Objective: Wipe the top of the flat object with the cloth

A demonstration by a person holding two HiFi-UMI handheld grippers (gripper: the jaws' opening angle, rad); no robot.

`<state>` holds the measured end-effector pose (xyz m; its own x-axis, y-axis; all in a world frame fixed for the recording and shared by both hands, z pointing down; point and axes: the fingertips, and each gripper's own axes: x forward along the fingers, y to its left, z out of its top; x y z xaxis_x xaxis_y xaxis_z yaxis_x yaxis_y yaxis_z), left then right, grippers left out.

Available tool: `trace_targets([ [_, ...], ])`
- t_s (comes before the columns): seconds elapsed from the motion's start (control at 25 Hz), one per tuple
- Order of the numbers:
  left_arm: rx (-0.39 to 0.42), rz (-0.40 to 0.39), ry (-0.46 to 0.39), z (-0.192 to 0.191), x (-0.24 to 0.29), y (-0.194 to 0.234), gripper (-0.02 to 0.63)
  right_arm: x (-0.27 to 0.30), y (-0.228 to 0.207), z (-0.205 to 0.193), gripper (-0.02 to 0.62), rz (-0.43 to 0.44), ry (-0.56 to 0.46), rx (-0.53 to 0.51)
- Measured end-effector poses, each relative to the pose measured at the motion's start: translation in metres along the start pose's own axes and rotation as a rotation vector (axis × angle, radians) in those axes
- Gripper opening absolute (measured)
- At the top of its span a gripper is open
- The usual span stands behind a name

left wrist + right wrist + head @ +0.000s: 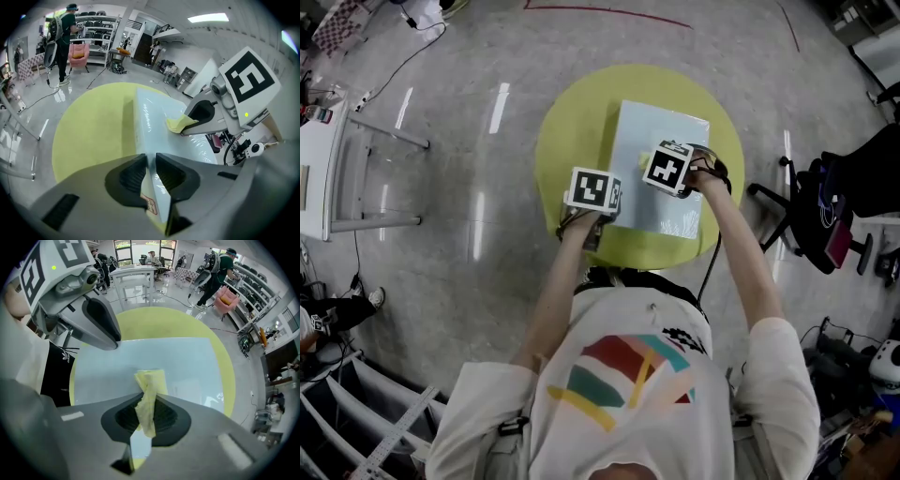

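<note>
The pale blue flat object (661, 127) lies on the round yellow bench (567, 131), reaching almost to the bench's near rim. A crumpled yellow cloth (150, 380) sits on the flat object's top, near its middle. The right gripper (150, 401) points down at the flat object and pinches the cloth between its jaws. The left gripper (150, 159) is at the flat object's near left edge, its jaws clamped on that thin edge. Glossy grey floor (469, 187) surrounds the bench.
</note>
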<state>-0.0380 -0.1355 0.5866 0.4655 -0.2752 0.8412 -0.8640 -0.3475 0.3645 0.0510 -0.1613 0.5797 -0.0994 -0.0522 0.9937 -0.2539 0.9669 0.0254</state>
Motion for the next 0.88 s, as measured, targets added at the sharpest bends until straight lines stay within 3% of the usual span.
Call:
trace_targets([
  [0.88,0.005,-0.006,0.004,0.001,-0.001,-0.002,0.075,-0.007,0.085,-0.003,0.026,0.128,-0.036,0.012],
])
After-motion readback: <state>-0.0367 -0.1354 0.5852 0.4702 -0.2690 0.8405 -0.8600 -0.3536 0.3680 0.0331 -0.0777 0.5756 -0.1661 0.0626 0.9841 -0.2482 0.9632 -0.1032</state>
